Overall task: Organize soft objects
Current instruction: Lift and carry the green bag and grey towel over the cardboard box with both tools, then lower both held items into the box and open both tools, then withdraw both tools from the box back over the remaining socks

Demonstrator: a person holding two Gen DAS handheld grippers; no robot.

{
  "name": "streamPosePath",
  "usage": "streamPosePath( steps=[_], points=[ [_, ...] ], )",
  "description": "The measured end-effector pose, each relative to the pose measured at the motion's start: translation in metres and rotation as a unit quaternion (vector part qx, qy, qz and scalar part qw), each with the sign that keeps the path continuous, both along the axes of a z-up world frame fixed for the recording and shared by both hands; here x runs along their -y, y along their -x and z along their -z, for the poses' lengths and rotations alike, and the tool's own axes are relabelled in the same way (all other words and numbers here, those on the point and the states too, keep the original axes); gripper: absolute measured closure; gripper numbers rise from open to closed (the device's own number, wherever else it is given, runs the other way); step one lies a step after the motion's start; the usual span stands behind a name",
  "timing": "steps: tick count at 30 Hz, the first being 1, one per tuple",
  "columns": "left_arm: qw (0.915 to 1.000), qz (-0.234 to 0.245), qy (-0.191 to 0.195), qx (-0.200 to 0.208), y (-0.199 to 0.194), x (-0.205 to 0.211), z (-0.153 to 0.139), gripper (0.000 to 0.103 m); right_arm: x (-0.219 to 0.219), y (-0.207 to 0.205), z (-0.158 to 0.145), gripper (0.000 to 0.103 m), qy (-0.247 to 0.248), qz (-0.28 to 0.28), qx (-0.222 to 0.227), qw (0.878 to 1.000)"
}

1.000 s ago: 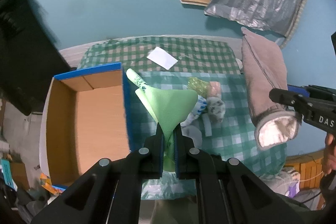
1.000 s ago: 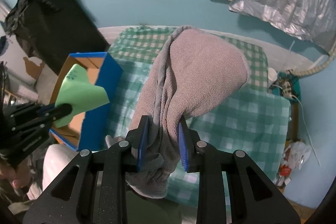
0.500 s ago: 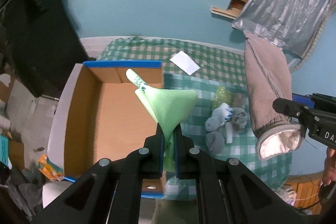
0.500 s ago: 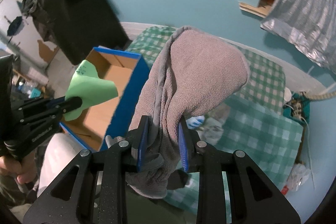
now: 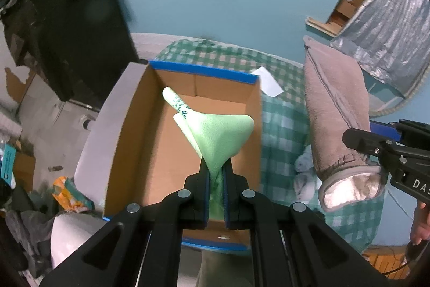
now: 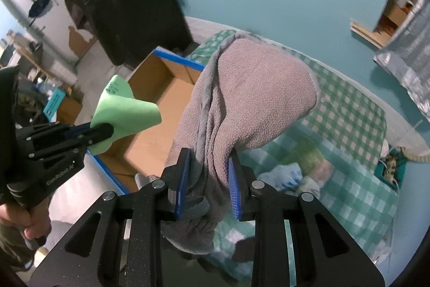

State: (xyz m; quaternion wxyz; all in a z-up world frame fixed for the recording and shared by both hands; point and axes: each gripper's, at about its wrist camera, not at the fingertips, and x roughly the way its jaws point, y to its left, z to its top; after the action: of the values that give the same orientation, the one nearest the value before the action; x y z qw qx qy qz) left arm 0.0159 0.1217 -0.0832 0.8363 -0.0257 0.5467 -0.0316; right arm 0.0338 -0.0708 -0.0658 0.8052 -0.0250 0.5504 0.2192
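Observation:
My left gripper is shut on a light green cloth and holds it above the open cardboard box with blue edges. The cloth and box also show in the right wrist view. My right gripper is shut on a thick grey-brown fleece towel, held up over the checked table; the towel hangs right of the box in the left wrist view. Small socks lie on the green checked cloth beside the box.
A white paper lies on the tablecloth behind the box. A black draped object stands at the left. A silver sheet hangs at the right wall. Clutter lies on the floor at the left.
My left gripper has swung left with the green cloth, from over the table to over the box. My right gripper has followed leftward with the towel; the box now sits nearer it.

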Motion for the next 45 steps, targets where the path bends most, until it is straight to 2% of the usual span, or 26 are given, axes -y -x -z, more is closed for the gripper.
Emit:
streamPosePath(
  steps=[15, 29, 31, 32, 33, 35, 38, 40, 42, 45],
  points=[
    [0.9983, -0.044, -0.002, -0.038, -0.003, -0.049, 0.034, 0.095, -0.081, -0.021, 0.026, 0.078, 0.010, -0.075, -0.017, 0.997],
    [0.9976, -0.036, -0.021, -0.056, -0.013, -0.066, 0.052, 0.094, -0.130, -0.044, 0.058, 0.078, 0.014, -0.096, -0.049, 0.994],
    [0.9971, -0.035, -0.025, -0.063, -0.013, -0.065, 0.055, 0.086, -0.135, -0.046, 0.062, 0.076, 0.014, -0.095, -0.055, 0.994],
    [0.9970, -0.034, -0.027, -0.064, -0.014, -0.063, 0.055, 0.076, -0.136, -0.047, 0.065, 0.073, 0.013, -0.094, -0.059, 0.994],
    [0.9971, -0.033, -0.029, -0.062, -0.014, -0.062, 0.054, 0.066, -0.137, -0.048, 0.067, 0.065, 0.013, -0.091, -0.063, 0.994],
    [0.9977, -0.031, -0.033, -0.050, -0.011, -0.061, 0.051, 0.061, -0.136, -0.049, 0.069, 0.055, 0.018, -0.082, -0.067, 0.994],
    [0.9979, -0.027, -0.042, -0.042, -0.007, -0.060, 0.046, 0.052, -0.132, -0.046, 0.066, 0.053, 0.022, -0.079, -0.060, 0.995],
    [0.9978, -0.029, -0.047, -0.037, -0.005, -0.060, 0.043, 0.052, -0.131, -0.044, 0.063, 0.053, 0.017, -0.077, -0.057, 0.995],
    [0.9977, -0.031, -0.047, -0.038, -0.005, -0.060, 0.042, 0.052, -0.128, -0.042, 0.058, 0.042, 0.013, -0.075, -0.051, 0.996],
    [0.9978, -0.038, -0.040, -0.037, -0.004, -0.063, 0.038, 0.051, -0.123, -0.039, 0.050, 0.040, 0.013, -0.068, -0.040, 0.997]
  ],
)
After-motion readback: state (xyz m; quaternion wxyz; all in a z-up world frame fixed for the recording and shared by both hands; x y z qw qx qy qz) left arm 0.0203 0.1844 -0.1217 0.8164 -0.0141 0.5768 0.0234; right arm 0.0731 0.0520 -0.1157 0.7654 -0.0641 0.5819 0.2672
